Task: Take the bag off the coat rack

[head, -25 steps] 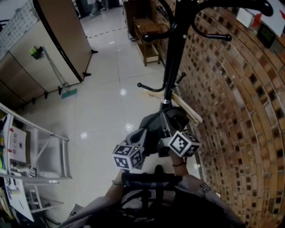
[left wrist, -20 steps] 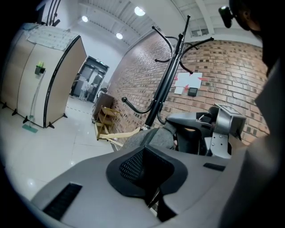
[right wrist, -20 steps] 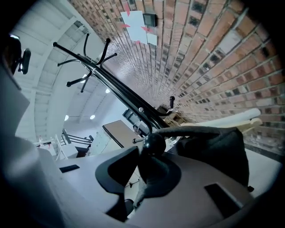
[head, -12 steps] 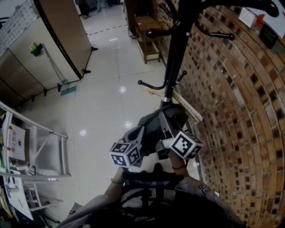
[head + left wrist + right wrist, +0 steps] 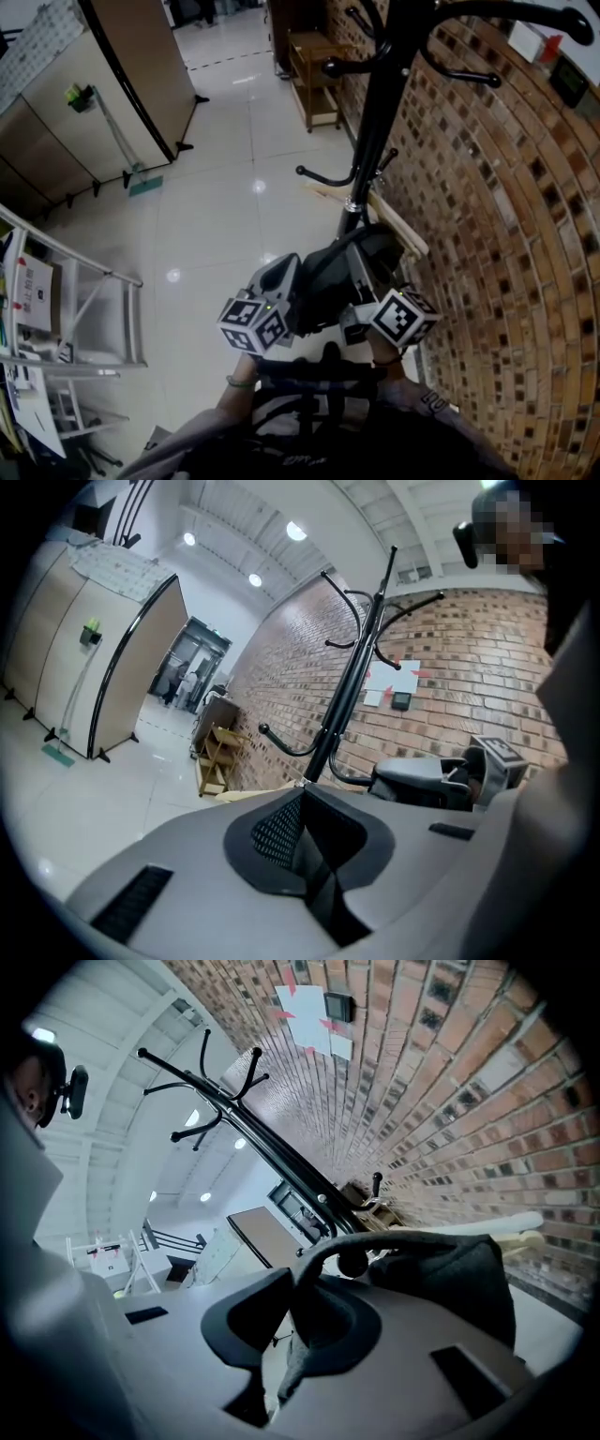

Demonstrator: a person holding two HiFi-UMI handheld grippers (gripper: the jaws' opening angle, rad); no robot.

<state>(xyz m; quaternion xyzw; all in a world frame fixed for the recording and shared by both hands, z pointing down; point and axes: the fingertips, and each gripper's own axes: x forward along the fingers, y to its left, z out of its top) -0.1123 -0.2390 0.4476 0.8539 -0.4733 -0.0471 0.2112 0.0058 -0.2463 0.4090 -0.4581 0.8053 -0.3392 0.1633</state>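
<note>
One coat rack, black pole, stands against the brick wall. One bag, dark grey, sits low on the coat rack, right against the pole's lower part. Two short lower hooks show on the pole just above the bag. More hooks are at the top, but they overlap and the count is unclear.

Two grippers, both at the bag.
- **Left gripper**: it is on the side of the bag away from the coat rack's wall. The jaws are drawn together on a dark strip of the bag that runs down between the pads. Mesh texture shows on one pad side.
- **Right gripper**: it is on the wall side of the coat rack. The jaws are pinched on one grey strap. The strap arches up from the jaws and over one ball-tipped hook, then down to the bag body beyond it. The strap is not off the hook.

Each gripper carries one marker cube, so two cubes in the head view, both just below the bag. Two forearms show behind them, each with a wristband.

Around the coat rack:
- one wooden shelf unit further along the wall
- pale wooden slats leaning at the wall base beside the pole
- one mop against a partition across the glossy floor
- one white metal rack well apart from the coat rack
- a few paper sheets on the wall above, with one small dark box beside them
</note>
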